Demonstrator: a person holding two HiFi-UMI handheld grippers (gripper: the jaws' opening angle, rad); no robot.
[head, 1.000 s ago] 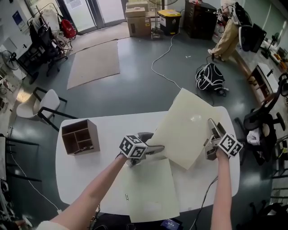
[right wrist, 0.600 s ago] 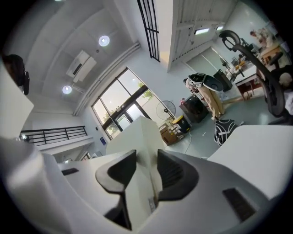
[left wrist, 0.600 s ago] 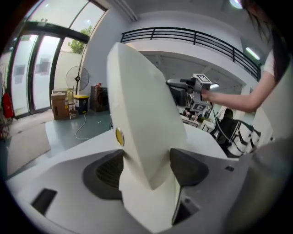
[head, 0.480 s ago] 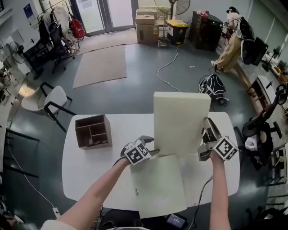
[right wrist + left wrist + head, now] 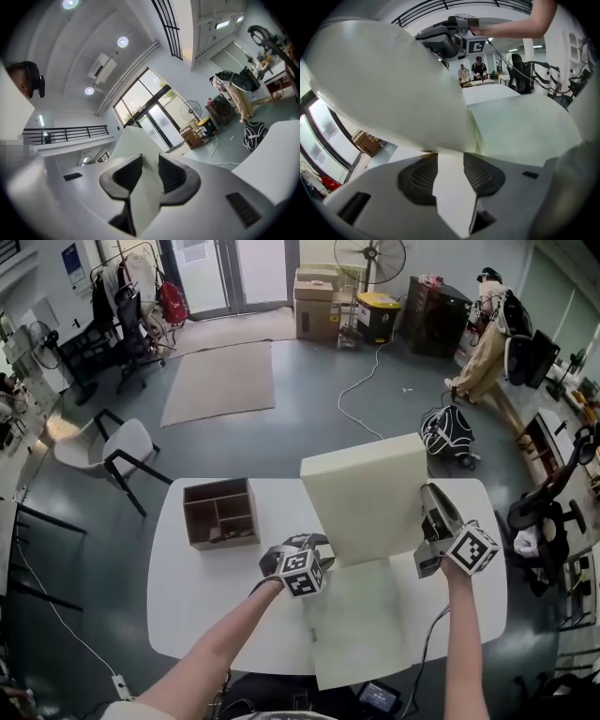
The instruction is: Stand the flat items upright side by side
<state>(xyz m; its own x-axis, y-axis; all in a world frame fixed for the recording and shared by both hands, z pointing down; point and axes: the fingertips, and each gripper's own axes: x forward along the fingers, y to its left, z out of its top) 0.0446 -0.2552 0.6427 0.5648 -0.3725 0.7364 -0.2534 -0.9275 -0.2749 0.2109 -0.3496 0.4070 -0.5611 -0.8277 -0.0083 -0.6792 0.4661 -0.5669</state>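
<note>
A cream board stands upright on the white table, its face turned towards me. My right gripper is shut on its right edge, and the board fills the gap between the right gripper's pads. My left gripper is at the lower left corner, jaws closing, with the board's edge running between the left gripper's pads and touching both. A second cream board lies flat in front, overhanging the near table edge; it shows as the flat board to the right.
A brown wooden compartment box sits on the table's far left. A white chair stands on the floor to the left, a backpack behind the table, and an office chair to the right.
The raised board swung from a slanted tilt to upright and square. The right gripper shut on its edge first, and then the left gripper's jaws narrowed onto the lower left corner.
</note>
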